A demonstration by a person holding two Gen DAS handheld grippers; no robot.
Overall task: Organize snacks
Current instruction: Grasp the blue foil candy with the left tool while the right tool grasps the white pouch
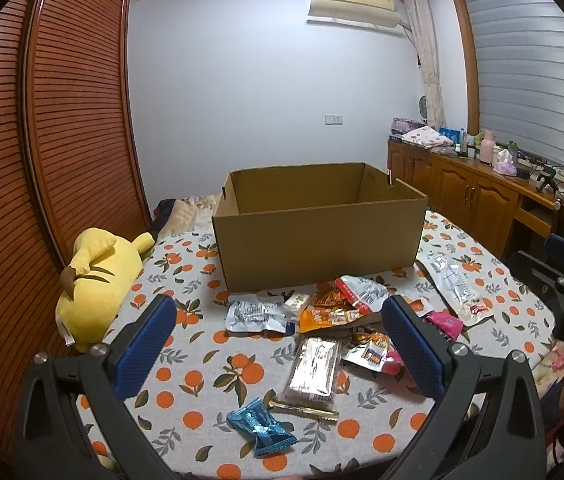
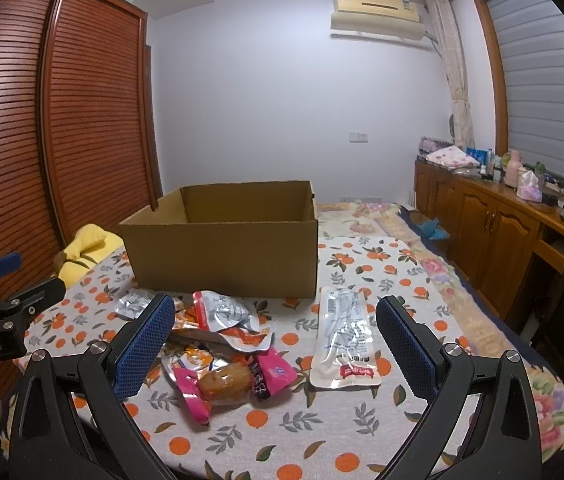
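Note:
An open brown cardboard box (image 1: 318, 236) stands at the back of the table, also in the right wrist view (image 2: 225, 254). Several snack packets lie in front of it: a blue wrapped candy (image 1: 261, 426), a clear bar pack (image 1: 316, 368), a silver pouch (image 1: 255, 314), orange packets (image 1: 332, 312). A long white pouch (image 2: 344, 338) and a pink packet with a brown snack (image 2: 223, 384) lie near the right gripper. My left gripper (image 1: 277, 344) is open and empty above the packets. My right gripper (image 2: 275, 344) is open and empty above the pile.
The table (image 1: 185, 364) has an orange-print cloth. A yellow plush toy (image 1: 97, 280) lies at its left edge. A slatted wooden wardrobe (image 1: 61, 120) stands on the left. A wooden cabinet (image 2: 494, 224) with clutter runs along the right wall.

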